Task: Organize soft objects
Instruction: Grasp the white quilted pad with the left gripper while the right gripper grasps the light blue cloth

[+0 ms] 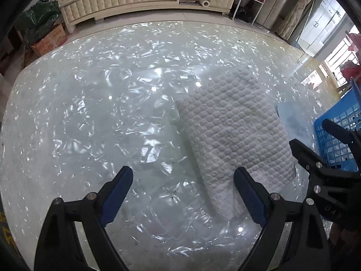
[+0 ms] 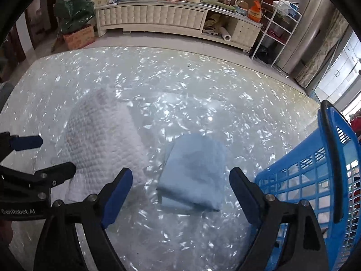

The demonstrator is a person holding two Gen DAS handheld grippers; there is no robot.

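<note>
Left wrist view shows your left hand-held gripper (image 1: 183, 185) spread wide and empty over the glossy tabletop (image 1: 90, 113), its right finger beside the folded white towel (image 1: 234, 135). Your right hand-held gripper (image 2: 180, 185), also wide open and empty, frames the folded blue cloth (image 2: 194, 171), with the blue basket (image 2: 315, 180) just right.

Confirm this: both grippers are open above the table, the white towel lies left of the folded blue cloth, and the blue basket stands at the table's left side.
Wrong side: the right wrist view shows the blue basket at the right, beside the folded blue cloth. The rest stands.
</note>
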